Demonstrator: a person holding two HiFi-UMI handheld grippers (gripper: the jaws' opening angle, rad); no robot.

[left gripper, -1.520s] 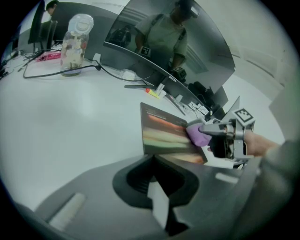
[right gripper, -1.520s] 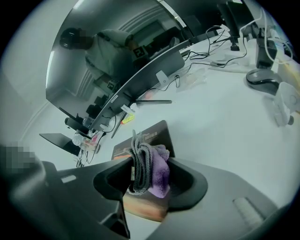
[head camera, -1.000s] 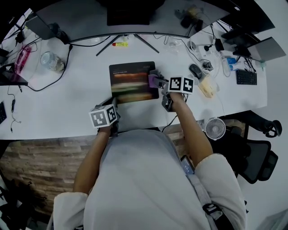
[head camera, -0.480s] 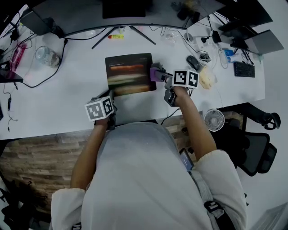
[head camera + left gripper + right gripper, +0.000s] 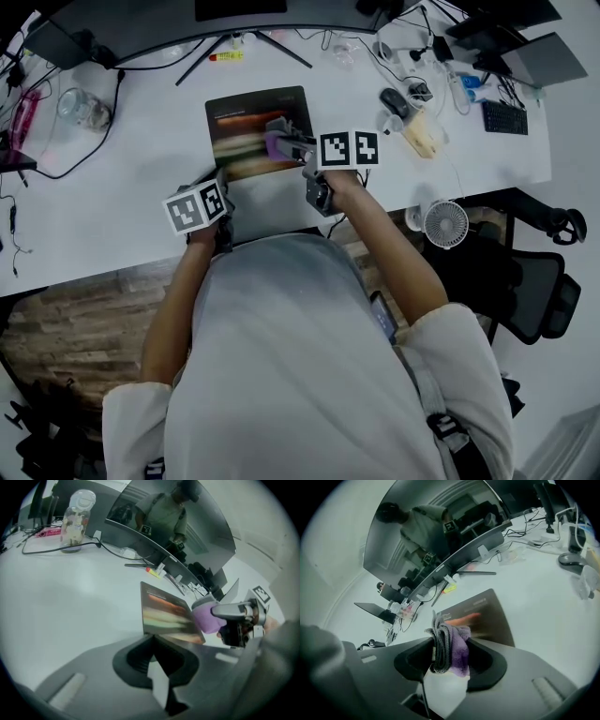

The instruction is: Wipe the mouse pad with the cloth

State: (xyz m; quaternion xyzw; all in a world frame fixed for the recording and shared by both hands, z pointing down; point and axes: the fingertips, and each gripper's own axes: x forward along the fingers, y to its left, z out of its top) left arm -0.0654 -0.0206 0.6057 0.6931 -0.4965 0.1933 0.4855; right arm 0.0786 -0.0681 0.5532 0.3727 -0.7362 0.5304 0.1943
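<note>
The dark mouse pad (image 5: pixel 246 120) with an orange-green print lies on the white desk (image 5: pixel 122 202). My right gripper (image 5: pixel 287 142) is shut on a bunched purple and grey cloth (image 5: pixel 277 147), which rests over the pad's right half. In the right gripper view the cloth (image 5: pixel 457 641) fills the jaws, with the pad (image 5: pixel 487 616) just beyond. My left gripper (image 5: pixel 221 187) sits at the pad's near left corner. In the left gripper view its jaws are closed where the pad (image 5: pixel 164 613) meets them, and the cloth (image 5: pixel 205 619) shows at the pad's right.
A glass jar (image 5: pixel 77 108) and cables lie at the far left. The curved monitor (image 5: pixel 164 531) and its stand legs run along the back. A mouse (image 5: pixel 394 101), a keyboard (image 5: pixel 506 117) and clutter fill the right end. A small fan (image 5: pixel 442 223) and an office chair (image 5: pixel 534 281) stand beyond the desk.
My right gripper has carried the cloth leftward from the pad's right edge towards its middle. The left gripper has stayed at the pad's near left corner.
</note>
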